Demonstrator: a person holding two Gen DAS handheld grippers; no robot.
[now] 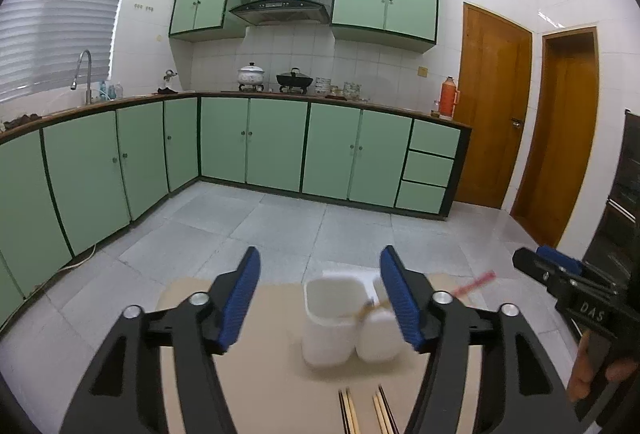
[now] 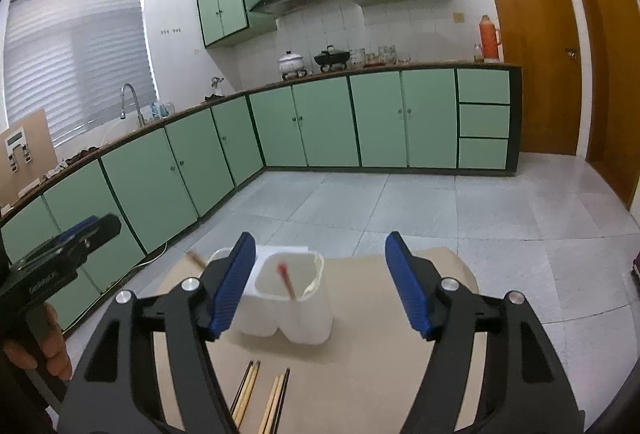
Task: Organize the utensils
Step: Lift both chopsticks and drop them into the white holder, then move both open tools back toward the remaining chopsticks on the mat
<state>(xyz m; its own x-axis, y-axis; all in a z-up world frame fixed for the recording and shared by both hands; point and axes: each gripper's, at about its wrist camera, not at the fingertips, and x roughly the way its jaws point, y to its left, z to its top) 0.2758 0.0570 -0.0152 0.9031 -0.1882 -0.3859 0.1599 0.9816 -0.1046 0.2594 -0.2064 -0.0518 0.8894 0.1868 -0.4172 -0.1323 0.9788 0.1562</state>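
a tan cardboard sheet (image 2: 372, 366) lies on the grey tiled floor, filling the frame from 5 to 7 o'clock in both wrist views. on it stands a white two-cup utensil holder (image 2: 286, 298), at the centre of the right wrist view, with a red-tipped chopstick (image 2: 287, 280) leaning inside its right cup. a tan chopstick (image 1: 366, 308) leans in the left cup.

the only legible writing is "das" on the body of the right gripper (image 1: 558, 260), seen at 3 o'clock in the left wrist view; the lettering on the other tool is too blurred to read.

the left gripper (image 1: 320, 294) stands spread, nothing between its blue pads, the holder just beyond them. the right gripper's jaws are likewise spread and empty.

loose chopsticks (image 2: 260, 398) lie on the cardboard at 6 o'clock, in two pairs.
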